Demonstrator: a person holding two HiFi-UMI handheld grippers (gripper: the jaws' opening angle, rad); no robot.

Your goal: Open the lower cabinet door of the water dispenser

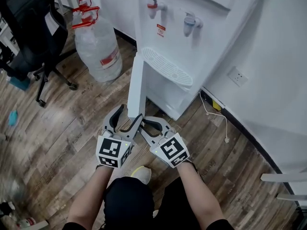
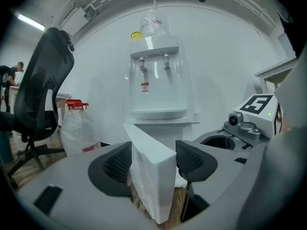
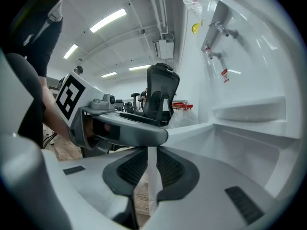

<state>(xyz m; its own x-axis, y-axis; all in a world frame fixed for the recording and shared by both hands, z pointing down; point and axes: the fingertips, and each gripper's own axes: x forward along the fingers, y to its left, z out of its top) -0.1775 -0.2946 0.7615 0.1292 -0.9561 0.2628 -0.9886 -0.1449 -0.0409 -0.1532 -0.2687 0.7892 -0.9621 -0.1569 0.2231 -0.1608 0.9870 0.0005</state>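
The flat white lower cabinet door (image 1: 136, 87) stands open, long axis upright, its free edge pointing to the frame's bottom. The fingers of my left gripper (image 2: 152, 162) and right gripper (image 3: 151, 169) clamp it.

Lower cabinet door (image 1: 136, 87): bottom edge hidden behind the left gripper (image 1: 128, 116). Beyond it, the water dispenser (image 1: 211, 37) is cut off at the top; its red label (image 1: 161, 30) is illegible.

The water dispenser (image 1: 201, 37) and its cabinet door (image 1: 135, 83) are white, the floor (image 1: 62, 138) brown wood-grain, the bottle (image 1: 98, 49) clear with red cap, the left tool (image 1: 127, 117) and right tool (image 1: 153, 123) grey with black-and-white square markers.
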